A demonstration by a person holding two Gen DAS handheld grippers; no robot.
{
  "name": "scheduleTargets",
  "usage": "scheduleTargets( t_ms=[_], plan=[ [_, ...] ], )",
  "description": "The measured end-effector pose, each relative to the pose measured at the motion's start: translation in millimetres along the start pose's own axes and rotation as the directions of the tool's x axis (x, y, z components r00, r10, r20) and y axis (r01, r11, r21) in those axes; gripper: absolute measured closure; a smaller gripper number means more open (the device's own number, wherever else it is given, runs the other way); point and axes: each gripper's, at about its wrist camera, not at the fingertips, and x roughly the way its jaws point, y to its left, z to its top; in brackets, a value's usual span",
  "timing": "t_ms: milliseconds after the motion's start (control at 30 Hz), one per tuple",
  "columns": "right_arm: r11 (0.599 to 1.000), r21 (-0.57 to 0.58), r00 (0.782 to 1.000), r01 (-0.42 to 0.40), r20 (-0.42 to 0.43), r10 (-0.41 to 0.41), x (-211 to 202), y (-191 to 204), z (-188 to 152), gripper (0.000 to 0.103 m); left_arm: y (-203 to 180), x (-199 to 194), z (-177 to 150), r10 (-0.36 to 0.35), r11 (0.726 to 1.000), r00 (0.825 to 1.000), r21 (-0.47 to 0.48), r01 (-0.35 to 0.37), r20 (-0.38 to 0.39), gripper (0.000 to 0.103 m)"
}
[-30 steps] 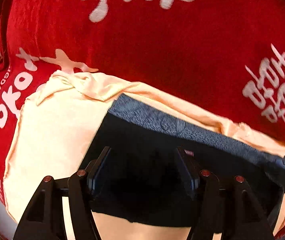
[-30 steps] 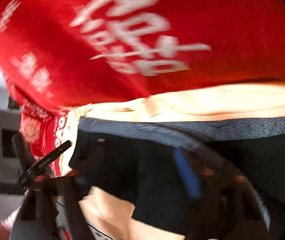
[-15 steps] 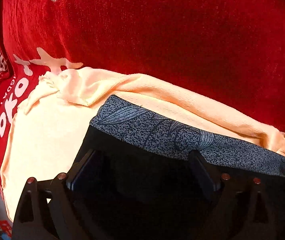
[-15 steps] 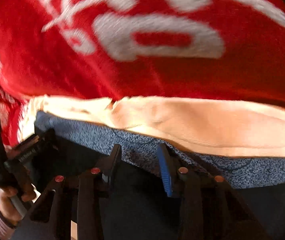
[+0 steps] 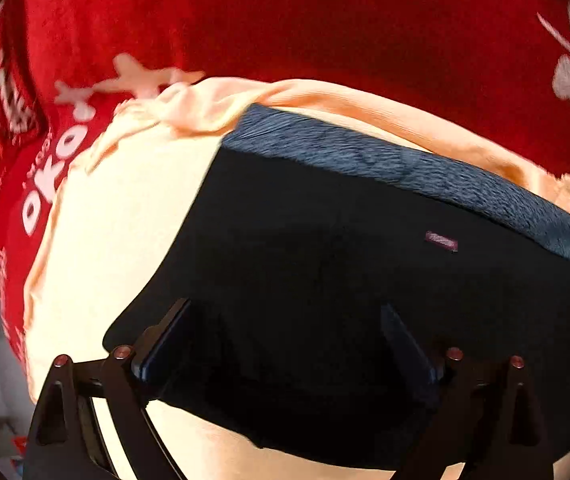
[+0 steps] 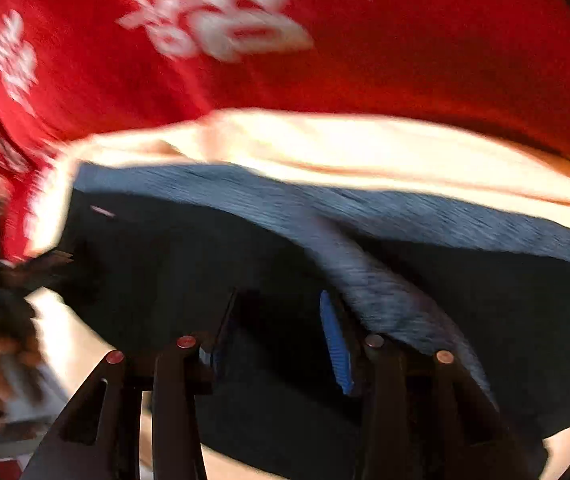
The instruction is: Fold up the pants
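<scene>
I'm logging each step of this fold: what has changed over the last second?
Both grippers, left gripper and right gripper, pulled back from the grey speckled waistband and stand open over the black pants. A waistband section now curls toward the right gripper. The peach towel and red printed blanket stayed put.

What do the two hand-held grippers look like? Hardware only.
Both are black two-finger linkage frames with small red-brown round pins at the joints and triangular cutouts in the outer arms. The left hand-held gripper has dark pads; on the right hand-held gripper one ribbed bright blue pad shows. No cables or markings are visible. No sleeve can be made out.
</scene>
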Motion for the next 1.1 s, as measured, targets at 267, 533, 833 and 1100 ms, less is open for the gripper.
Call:
scheduleTargets(
  t_ms=[267, 533, 833, 1100],
  plan=[
    [0.987, 0.033, 0.987, -0.158, 0.043, 0.156, -37.3, -33.2, -24.1, 0.05, -16.2, -30.6, -21.4, 0.051, 0.997, 0.998, 0.066, -0.049, -0.022, 0.007],
    [0.973, 0.129, 0.981, -0.19, 0.049, 0.185, -70.0, -19.8, -96.6, 0.046, -86.2, -89.7, -88.9, -0.094, 0.968, 0.993, 0.226, 0.109, -0.076, 0.007],
    [0.927, 0.361, 0.993, -0.101, 0.091, 0.073, -107.1, -60.6, -225.7, 0.046, -157.9, -123.0, -146.9, -0.154, 0.875, 0.985, 0.452, 0.171, -0.074, 0.007],
    [0.809, 0.587, 0.994, -0.006, 0.088, -0.057, -121.8, -98.5, -348.9, 0.046, -180.7, -144.9, -178.4, -0.255, 0.79, 0.964, 0.558, 0.254, -0.077, 0.007]
  ],
)
